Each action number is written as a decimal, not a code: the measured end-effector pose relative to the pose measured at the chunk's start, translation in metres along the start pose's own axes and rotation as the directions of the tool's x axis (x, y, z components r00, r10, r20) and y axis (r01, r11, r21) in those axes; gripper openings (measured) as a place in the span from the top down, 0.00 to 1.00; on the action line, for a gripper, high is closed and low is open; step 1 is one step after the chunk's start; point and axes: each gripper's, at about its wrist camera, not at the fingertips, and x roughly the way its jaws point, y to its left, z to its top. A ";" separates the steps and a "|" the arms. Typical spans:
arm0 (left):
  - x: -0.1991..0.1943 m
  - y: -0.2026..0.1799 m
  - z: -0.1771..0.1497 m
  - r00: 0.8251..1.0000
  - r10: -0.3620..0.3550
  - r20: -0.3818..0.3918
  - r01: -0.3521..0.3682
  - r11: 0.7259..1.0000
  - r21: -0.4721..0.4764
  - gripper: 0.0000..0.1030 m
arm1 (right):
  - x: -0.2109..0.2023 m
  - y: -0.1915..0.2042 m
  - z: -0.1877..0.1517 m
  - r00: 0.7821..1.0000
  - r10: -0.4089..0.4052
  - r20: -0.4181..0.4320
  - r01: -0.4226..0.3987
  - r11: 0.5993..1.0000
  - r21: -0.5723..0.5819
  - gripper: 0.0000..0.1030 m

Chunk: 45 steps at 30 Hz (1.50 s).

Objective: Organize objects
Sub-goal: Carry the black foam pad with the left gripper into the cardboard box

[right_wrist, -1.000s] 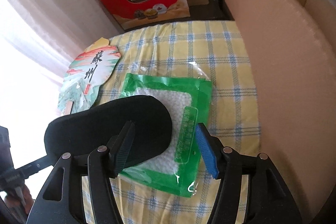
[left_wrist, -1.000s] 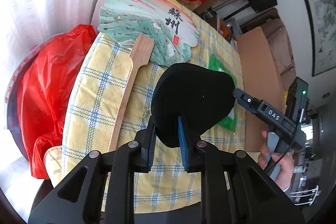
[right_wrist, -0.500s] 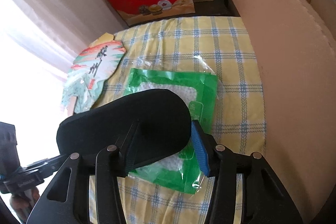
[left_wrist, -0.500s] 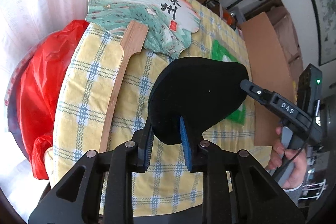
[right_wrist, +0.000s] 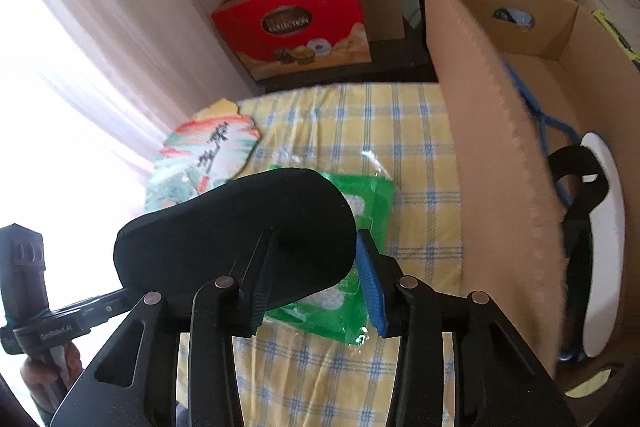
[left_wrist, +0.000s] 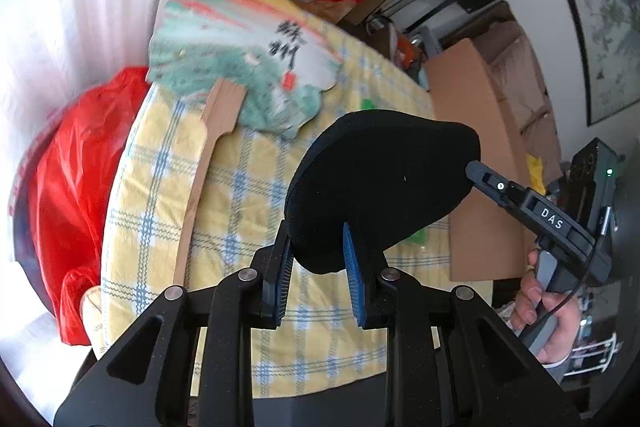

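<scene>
1. Bench (right_wrist: 420, 131): spread with a yellow checked cloth; butts against the near wall of the cardboard box.
2. Cardboard box (right_wrist: 492, 155): open-topped, taken as the landmark and the likely destination. Already holds a white disc, a black strap and a blue cord on its far side, with room left nearer the wall.
3. Black cushion (right_wrist: 240, 227): lifted clear of the cloth, well to the window side of the box and about level with its rim. Carried long-side-on between both tools, so judged to be mid-transfer: picked up, not yet over the box.
4. Paper fan (left_wrist: 240, 67): lies flat, further from the box than the cushion, wooden handle pointing toward the camera. Probably waiting its turn.
5. Green packet (right_wrist: 372, 203): flat on the cloth between cushion and box wall, partly under the raised cushion.
6. Left tongs (left_wrist: 316, 255): clenched on the cushion's near lower edge, blue pads pressing both faces.
7. Right tongs (right_wrist: 316, 255): have just been closing, with the cushion's box-side end between them; seem to pinch it now.
8. Next move, as judged: raise both ends together above the box rim, swing across the wall, then lower into the free space. Keep the cushion level and clear of the rim and the packet below.
</scene>
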 end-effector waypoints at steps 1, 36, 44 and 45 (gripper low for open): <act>-0.004 -0.005 0.002 1.000 -0.003 0.006 0.003 1.000 0.009 0.78 | -0.008 0.000 0.001 1.000 0.009 0.010 -0.009 1.000 0.003 0.60; 0.039 -0.254 -0.014 0.993 -0.081 -0.091 0.108 0.931 0.349 0.78 | -0.193 -0.175 -0.027 0.968 -0.154 0.196 0.104 0.964 0.243 0.60; 0.074 -0.294 -0.019 0.992 -0.035 -0.125 0.084 0.908 0.411 0.78 | -0.189 -0.222 -0.036 0.964 -0.202 0.174 0.138 0.937 0.321 0.60; 0.078 -0.298 -0.020 0.991 -0.026 -0.129 0.078 0.906 0.417 0.78 | -0.187 -0.228 -0.037 0.964 -0.205 0.167 0.141 0.934 0.329 0.60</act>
